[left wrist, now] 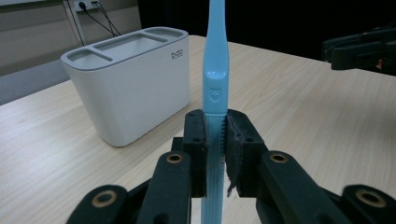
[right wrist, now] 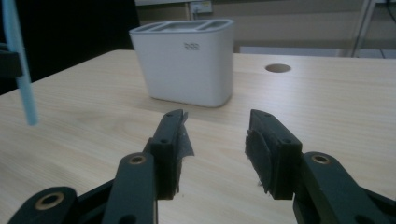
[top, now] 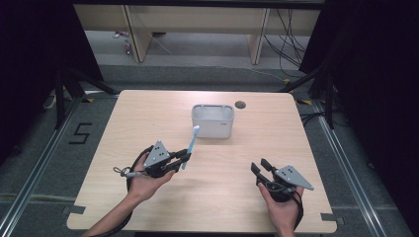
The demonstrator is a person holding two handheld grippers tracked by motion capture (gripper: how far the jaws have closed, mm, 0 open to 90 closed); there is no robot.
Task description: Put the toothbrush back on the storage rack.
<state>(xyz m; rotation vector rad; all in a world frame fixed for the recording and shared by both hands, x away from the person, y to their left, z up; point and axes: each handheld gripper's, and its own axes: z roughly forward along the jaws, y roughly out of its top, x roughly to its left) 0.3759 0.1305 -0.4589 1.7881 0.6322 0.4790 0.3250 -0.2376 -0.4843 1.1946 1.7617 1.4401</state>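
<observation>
Left gripper [top: 184, 157] pinches the blue toothbrush [top: 191, 144] by its handle, just in front of the white holder [top: 213, 120] (brush end raised toward it, apparently for slotting in). Right gripper [top: 261, 167], well right of the holder, stands spread, holding nothing.

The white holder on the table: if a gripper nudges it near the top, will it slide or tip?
The holder would probably tip, not slide: it stands tall on a narrow base. It looks like hollow plastic with open compartments, so likely light. The left gripper, shut on the toothbrush, should lower it in gently; the wood table looks smooth.
</observation>
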